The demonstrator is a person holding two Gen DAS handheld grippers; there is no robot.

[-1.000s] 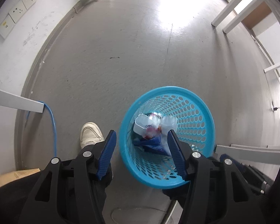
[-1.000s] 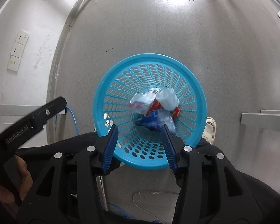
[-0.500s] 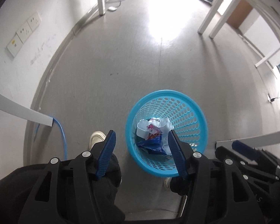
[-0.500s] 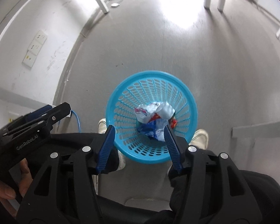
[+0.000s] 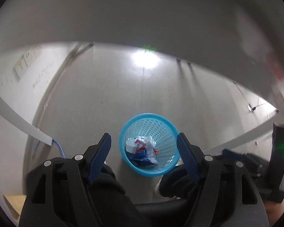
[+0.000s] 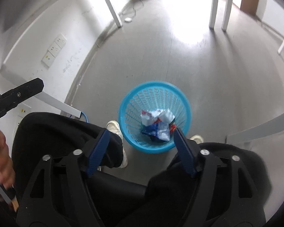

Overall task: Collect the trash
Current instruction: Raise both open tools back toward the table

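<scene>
A blue perforated waste basket [image 5: 161, 126] stands on the grey floor and also shows in the right wrist view [image 6: 140, 98]. Crumpled white, blue and red trash [image 5: 142, 149] lies inside it; the same trash shows in the right wrist view [image 6: 158, 122]. My left gripper [image 5: 143, 140] is open and empty, high above the basket. My right gripper [image 6: 141, 134] is open and empty, also high above it. The left gripper's body shows at the left edge of the right wrist view [image 6: 17, 94].
A white tabletop [image 5: 142, 15] fills the upper part of the left wrist view. The person's black-trousered legs [image 6: 66, 128] and white shoes [image 6: 113, 127] flank the basket. White table legs [image 6: 214, 3], a blue cable [image 5: 58, 147] and wall sockets [image 6: 55, 49] are around.
Both grippers have risen well above the basket, which now looks smaller. The left gripper has come up level with the tabletop edge. Both stay open and empty.
</scene>
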